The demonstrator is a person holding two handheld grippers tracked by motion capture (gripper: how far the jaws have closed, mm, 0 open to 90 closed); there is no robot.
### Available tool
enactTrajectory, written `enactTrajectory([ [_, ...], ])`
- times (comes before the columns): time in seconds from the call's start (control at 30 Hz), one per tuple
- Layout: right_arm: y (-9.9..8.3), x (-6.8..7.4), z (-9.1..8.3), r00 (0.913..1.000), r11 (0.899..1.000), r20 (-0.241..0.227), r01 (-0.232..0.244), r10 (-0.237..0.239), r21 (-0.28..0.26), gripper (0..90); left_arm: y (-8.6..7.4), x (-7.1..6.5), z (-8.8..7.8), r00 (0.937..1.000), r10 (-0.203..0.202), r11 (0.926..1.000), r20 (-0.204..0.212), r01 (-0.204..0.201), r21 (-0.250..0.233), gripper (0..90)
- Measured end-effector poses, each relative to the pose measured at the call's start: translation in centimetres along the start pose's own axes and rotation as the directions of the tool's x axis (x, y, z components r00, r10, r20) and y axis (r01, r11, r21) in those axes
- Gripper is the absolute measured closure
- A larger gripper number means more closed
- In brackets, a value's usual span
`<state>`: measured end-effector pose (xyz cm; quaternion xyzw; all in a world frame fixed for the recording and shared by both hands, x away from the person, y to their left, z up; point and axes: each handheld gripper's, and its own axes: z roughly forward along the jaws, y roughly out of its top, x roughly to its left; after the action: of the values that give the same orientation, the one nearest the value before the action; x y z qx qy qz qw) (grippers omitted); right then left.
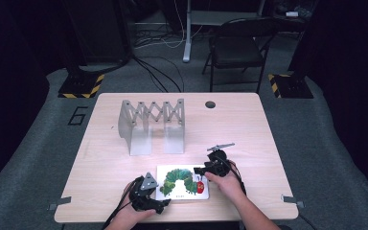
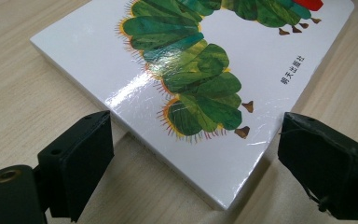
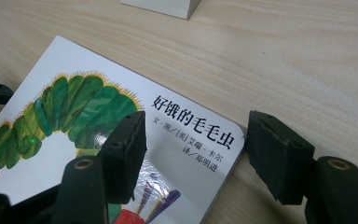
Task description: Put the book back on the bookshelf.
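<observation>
Picture book, a white glossy board book with a green caterpillar on its cover, lies flat near the table's 6 o'clock edge. Nearest, the left gripper stands with jaws wide apart at the book's 7 o'clock corner; the left gripper view shows that corner between the pads, neither pressing it, and small characters the high view cannot resolve. At 3 o'clock, the right gripper straddles another corner; the right gripper view shows one pad over the cover, the other just off the edge, and black Chinese title lettering. Whether that pad touches the cover is unclear. The caterpillar's red head is cut off there. Farther, at 11 o'clock, stands a grey metal expanding rack on the light wooden table.
</observation>
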<state>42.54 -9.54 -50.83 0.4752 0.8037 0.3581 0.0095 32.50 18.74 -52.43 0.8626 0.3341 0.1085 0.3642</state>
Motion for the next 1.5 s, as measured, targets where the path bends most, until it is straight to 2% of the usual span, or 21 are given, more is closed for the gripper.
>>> enactTrajectory([
  [0.03, 0.0, 0.1, 0.0, 0.9999, 1.000, 0.001, -0.011, 0.011, 0.004, 37.8, 0.0, -0.1, 0.0, 1.0000, 0.006, 1.0000, 0.001, -0.006, 0.003, 10.0],
  [0.07, 0.0, 0.1, 0.0, 0.9998, 1.000, 0.001, -0.018, 0.018, 0.006, 37.7, -0.1, -0.2, 0.1, 0.9995, 0.024, 0.9997, -0.019, -0.024, 0.001, 9.7],
  [0.1, 0.1, 0.1, 0.1, 0.9996, 1.000, 0.000, -0.029, 0.029, -0.004, 37.8, -0.1, -0.3, 0.2, 0.9995, 0.025, 0.9997, -0.021, -0.025, 0.000, 9.1],
  [0.2, 0.2, 0.0, 0.0, 0.9994, 0.999, -0.004, -0.034, 0.034, -0.002, 38.2, -0.2, -0.7, 0.4, 0.9979, 0.045, 0.9990, -0.046, -0.045, -0.002, 7.2],
  [0.23, 0.2, 0.0, 0.0, 0.9996, 1.000, -0.001, -0.030, 0.030, 0.002, 38.5, -0.2, -0.7, 0.4, 0.9982, 0.048, 0.9988, -0.036, -0.048, 0.004, 6.0],
  [0.33, 0.3, 0.2, -0.1, 0.9991, 0.999, 0.010, -0.042, 0.042, 0.019, 38.9, -0.3, -1.0, 0.8, 0.9979, 0.047, 0.9988, -0.045, -0.047, -0.009, 0.1],
  [0.43, 0.3, 0.2, -0.2, 0.9994, 0.999, 0.008, -0.034, 0.034, 0.016, 39.4, -0.3, -0.9, 0.7, 0.9977, 0.049, 0.9987, -0.045, -0.050, -0.010, 0.0],
  [0.7, 0.5, 0.3, -0.9, 0.9982, 0.998, -0.009, -0.059, 0.059, -0.010, 40.1, -0.3, -0.9, 0.7, 0.9976, 0.051, 0.9987, -0.047, -0.051, -0.004, 0.0],
  [0.9, 0.6, 0.5, -1.5, 0.9985, 0.997, -0.016, -0.054, 0.053, -0.047, 41.2, -0.3, -0.8, 0.7, 0.9978, 0.047, 0.9989, -0.048, -0.047, -0.005, 0.0],
  [0.93, 0.6, 0.4, -1.5, 0.9994, 0.998, -0.015, -0.033, 0.032, -0.056, 41.3, -0.3, -0.8, 0.7, 0.9978, 0.045, 0.9990, -0.049, -0.045, -0.005, 0.0],
  [1.07, 0.7, 1.0, -2.0, 0.9996, 0.998, -0.005, -0.028, 0.028, -0.056, 41.5, -0.3, -0.9, 0.7, 0.9977, 0.040, 0.9992, -0.055, -0.040, -0.006, 0.0],
  [1.17, 0.8, 1.2, -2.3, 0.9999, 0.997, 0.006, 0.011, -0.011, -0.072, 41.6, -0.3, -0.9, 0.8, 0.9977, 0.037, 0.9993, -0.057, -0.037, -0.005, 0.0],
  [1.47, 0.9, 1.6, -2.8, 0.9999, 0.997, 0.003, 0.010, -0.010, -0.081, 42.0, -0.2, -0.9, 0.8, 0.9972, 0.032, 0.9995, -0.067, -0.032, 0.004, 0.0],
  [1.5, 0.9, 1.7, -2.9, 1.0000, 0.996, 0.002, 0.009, -0.009, -0.087, 42.1, -0.2, -0.9, 0.7, 0.9980, 0.030, 0.9995, -0.056, -0.030, 0.005, 0.0],
])
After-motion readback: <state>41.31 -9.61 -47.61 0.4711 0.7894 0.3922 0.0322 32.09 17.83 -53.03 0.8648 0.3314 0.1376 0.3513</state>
